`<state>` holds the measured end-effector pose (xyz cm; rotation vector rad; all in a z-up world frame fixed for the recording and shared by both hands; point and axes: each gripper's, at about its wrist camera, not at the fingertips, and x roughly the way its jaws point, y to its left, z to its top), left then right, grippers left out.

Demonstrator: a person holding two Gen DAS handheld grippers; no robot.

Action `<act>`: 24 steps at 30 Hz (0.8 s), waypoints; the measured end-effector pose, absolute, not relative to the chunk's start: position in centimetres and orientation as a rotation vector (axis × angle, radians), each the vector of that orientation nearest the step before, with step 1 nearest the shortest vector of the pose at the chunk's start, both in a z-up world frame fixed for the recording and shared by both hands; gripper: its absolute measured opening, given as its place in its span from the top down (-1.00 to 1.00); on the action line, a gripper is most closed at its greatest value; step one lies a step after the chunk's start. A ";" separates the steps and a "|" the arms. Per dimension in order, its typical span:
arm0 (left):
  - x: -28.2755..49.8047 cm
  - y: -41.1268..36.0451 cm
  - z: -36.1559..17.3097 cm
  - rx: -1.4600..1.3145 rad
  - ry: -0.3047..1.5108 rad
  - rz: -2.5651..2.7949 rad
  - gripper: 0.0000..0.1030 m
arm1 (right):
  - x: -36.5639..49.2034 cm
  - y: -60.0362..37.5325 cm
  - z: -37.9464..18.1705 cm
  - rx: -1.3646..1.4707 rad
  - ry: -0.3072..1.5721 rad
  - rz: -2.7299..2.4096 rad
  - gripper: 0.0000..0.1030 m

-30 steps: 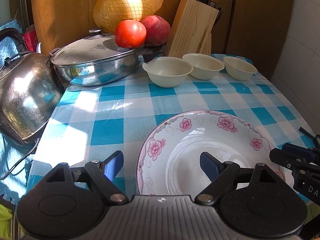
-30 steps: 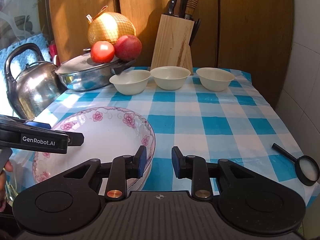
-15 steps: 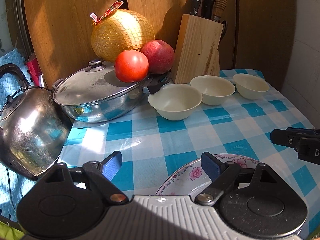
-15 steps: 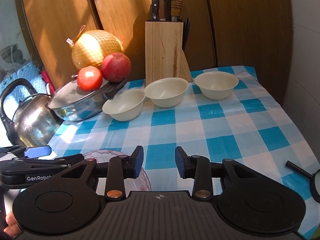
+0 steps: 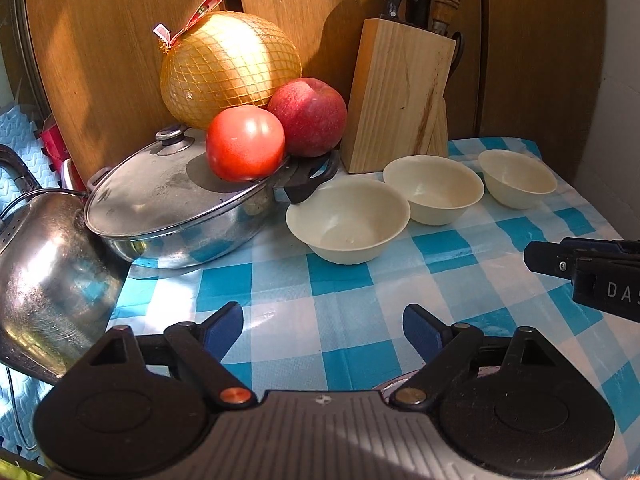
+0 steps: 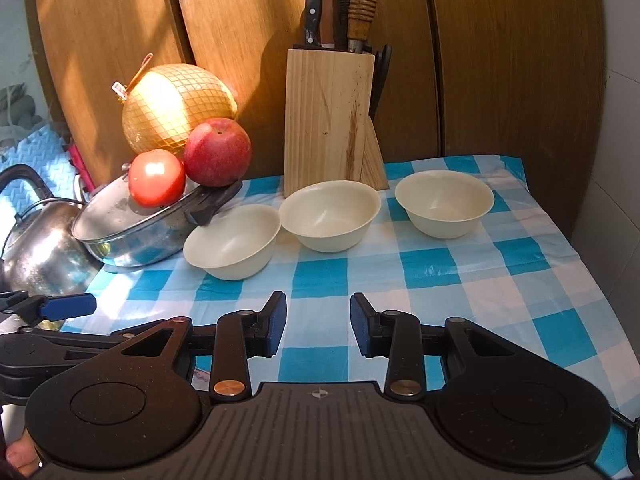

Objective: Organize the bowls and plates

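Three cream bowls stand in a row on the blue-checked tablecloth (image 5: 344,280): a left bowl (image 5: 348,220) (image 6: 232,242), a middle bowl (image 5: 434,190) (image 6: 330,216) and a right bowl (image 5: 516,178) (image 6: 444,204). My left gripper (image 5: 322,320) is open wide over bare cloth, short of the left bowl. My right gripper (image 6: 319,312) is open more narrowly, with nothing between its pads, in front of the middle bowl. Only a sliver of the flowered plate's rim (image 5: 394,385) (image 6: 199,374) shows beneath the grippers.
A lidded steel pot (image 5: 172,208) carries a tomato (image 5: 245,142) and an apple (image 5: 308,116), and its black handle nearly touches the left bowl. A netted pomelo (image 5: 230,68), a knife block (image 5: 396,96) and a kettle (image 5: 44,276) line the back and left.
Both views have moved forward from the flowered plate towards the bowls. The plate has slid under the lower edge. The right gripper's jaws have widened a little.
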<state>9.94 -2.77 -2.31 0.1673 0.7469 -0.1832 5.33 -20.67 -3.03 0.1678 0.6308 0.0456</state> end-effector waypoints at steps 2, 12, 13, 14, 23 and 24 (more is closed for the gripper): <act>10.5 -3.0 -2.4 0.167 0.751 -0.182 -0.59 | 5.9 -20.7 -3.1 0.166 0.632 0.042 0.14; 14.2 -2.9 -3.0 0.115 0.790 -0.136 -0.60 | 9.0 -20.5 -3.1 0.176 0.632 0.047 0.14; 14.6 -2.8 -3.1 0.105 0.795 -0.130 -0.59 | 9.4 -20.5 -3.1 0.182 0.634 0.046 0.14; 15.0 -2.7 -3.2 0.094 0.802 -0.125 -0.60 | 9.7 -20.6 -3.2 0.190 0.637 0.046 0.13; 17.6 -1.9 -3.5 0.028 0.809 -0.074 -0.60 | 13.3 -20.1 -3.8 0.296 0.667 0.089 0.13; 18.0 -1.7 -3.7 0.016 0.815 -0.067 -0.60 | 13.6 -20.1 -3.9 0.309 0.667 0.096 0.13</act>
